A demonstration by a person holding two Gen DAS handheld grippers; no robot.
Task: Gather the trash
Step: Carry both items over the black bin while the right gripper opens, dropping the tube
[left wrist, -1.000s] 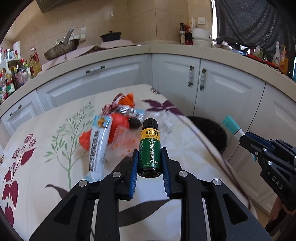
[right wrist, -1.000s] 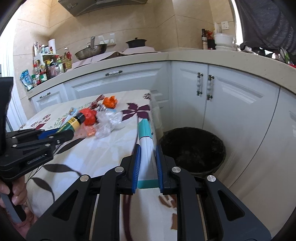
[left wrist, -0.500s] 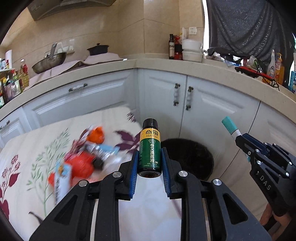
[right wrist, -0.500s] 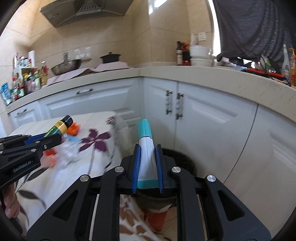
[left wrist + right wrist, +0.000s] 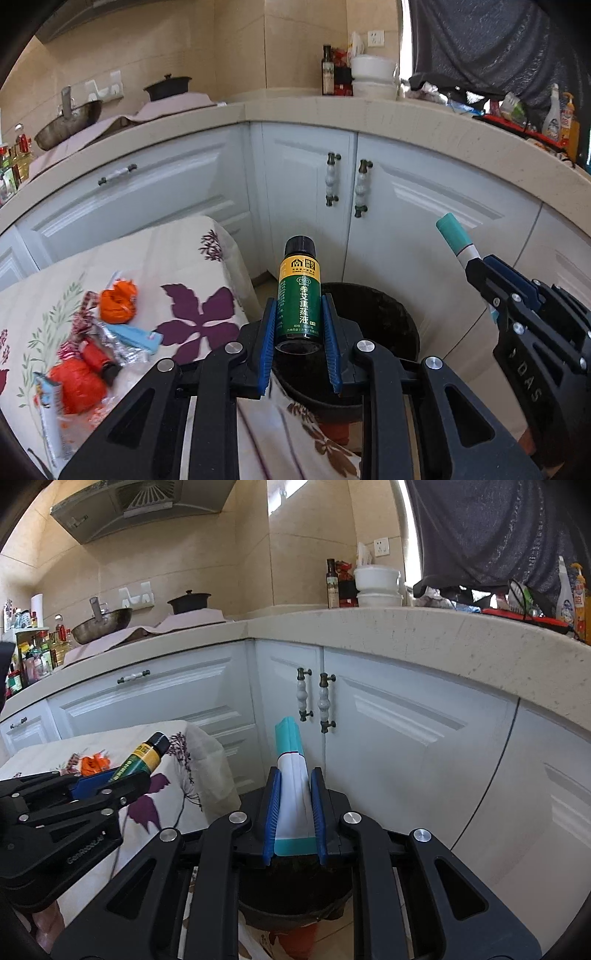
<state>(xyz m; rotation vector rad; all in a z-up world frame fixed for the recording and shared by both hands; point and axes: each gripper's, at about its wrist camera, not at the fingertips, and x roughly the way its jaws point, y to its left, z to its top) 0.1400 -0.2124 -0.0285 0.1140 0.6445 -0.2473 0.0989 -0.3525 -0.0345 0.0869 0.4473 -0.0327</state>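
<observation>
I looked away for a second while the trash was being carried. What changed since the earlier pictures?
Both grippers swung away from the table toward the black bin, which now sits just beyond and below their fingers. The leftover trash pile slid to the left edge of the left wrist view. Unchanged: the left gripper still clamps the green bottle, the right gripper the white and teal tube.

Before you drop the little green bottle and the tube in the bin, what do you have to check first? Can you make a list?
1. Left gripper pinches the green bottle: ok.
2. Right gripper pinches the white and teal tube: ok.
3. Black bin sits below and ahead of both grippers: ok.
4. Bin mouth is open, no lid: ok.
5. Room left inside the bin: cannot tell, too dark.
6. More trash on the tablecloth, like the orange wrapper: not ok, still to collect.
</observation>
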